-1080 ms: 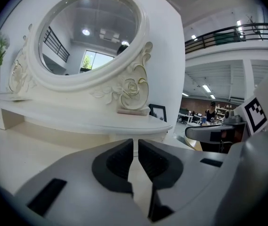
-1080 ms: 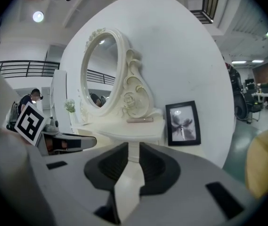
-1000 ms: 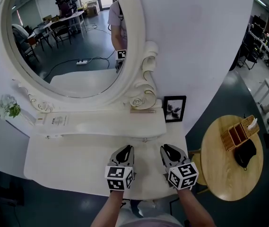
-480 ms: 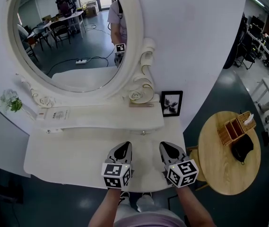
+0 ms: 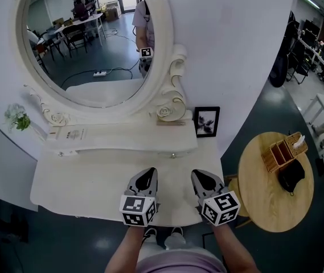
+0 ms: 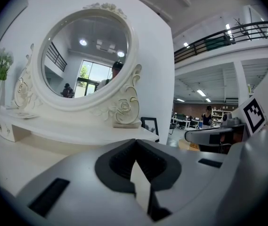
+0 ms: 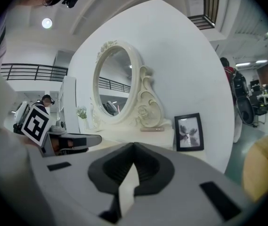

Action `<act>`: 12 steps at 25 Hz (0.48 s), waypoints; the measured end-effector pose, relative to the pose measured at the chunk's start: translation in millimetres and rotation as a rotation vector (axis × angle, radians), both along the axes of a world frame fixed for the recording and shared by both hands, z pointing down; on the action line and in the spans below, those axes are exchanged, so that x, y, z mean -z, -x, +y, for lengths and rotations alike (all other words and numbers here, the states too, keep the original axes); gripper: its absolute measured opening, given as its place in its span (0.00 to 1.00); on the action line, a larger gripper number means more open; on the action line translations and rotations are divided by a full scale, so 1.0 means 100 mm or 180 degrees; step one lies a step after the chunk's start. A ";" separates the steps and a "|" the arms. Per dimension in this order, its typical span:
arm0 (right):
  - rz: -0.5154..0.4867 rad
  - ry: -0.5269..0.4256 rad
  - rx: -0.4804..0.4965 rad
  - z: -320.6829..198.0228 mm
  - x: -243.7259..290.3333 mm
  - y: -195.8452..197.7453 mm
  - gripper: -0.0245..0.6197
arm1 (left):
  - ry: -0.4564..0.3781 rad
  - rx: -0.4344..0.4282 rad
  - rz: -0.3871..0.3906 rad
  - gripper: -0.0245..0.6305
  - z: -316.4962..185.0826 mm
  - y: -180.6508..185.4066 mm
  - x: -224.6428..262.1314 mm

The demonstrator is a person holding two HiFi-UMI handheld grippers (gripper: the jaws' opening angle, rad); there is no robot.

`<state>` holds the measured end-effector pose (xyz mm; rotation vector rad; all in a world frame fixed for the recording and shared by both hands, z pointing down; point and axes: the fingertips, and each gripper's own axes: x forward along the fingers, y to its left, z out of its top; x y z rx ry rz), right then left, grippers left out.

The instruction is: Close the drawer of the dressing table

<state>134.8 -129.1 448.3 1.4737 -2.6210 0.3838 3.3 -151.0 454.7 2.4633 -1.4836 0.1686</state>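
Note:
The white dressing table carries an oval mirror and a raised shelf. A small drawer front with a knob sits flush in that shelf's right end. Both grippers hover side by side over the front of the tabletop, pointing at the shelf and apart from it. My left gripper is shut with nothing between its jaws, and so is my right gripper. The left gripper view shows its jaws meeting in front of the mirror. The right gripper's jaws likewise meet.
A black-framed picture leans on the wall at the table's right end. A round wooden side table stands to the right with a wooden organiser and a black object. A small flower vase stands at the shelf's left end.
Both grippers have drawn back from the shelf toward the table's front edge and risen a little. The drawer front has not moved.

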 end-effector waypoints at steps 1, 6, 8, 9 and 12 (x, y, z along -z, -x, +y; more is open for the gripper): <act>0.0008 -0.0010 0.0013 0.01 0.01 0.00 0.04 | -0.0004 0.0004 -0.0004 0.04 0.02 0.00 0.00; 0.0009 -0.0062 -0.0021 0.04 0.08 -0.02 0.04 | -0.0015 0.0009 -0.0018 0.04 0.07 -0.01 0.02; 0.0011 -0.0055 -0.0028 0.05 0.09 -0.03 0.04 | -0.0021 0.0009 -0.0021 0.04 0.08 -0.02 0.04; 0.0017 -0.0045 -0.0029 0.06 0.09 -0.04 0.04 | -0.0026 0.0008 -0.0024 0.04 0.09 -0.02 0.05; 0.0034 -0.0024 -0.0037 0.09 0.07 -0.05 0.04 | -0.0056 0.0003 -0.0034 0.04 0.11 -0.04 0.08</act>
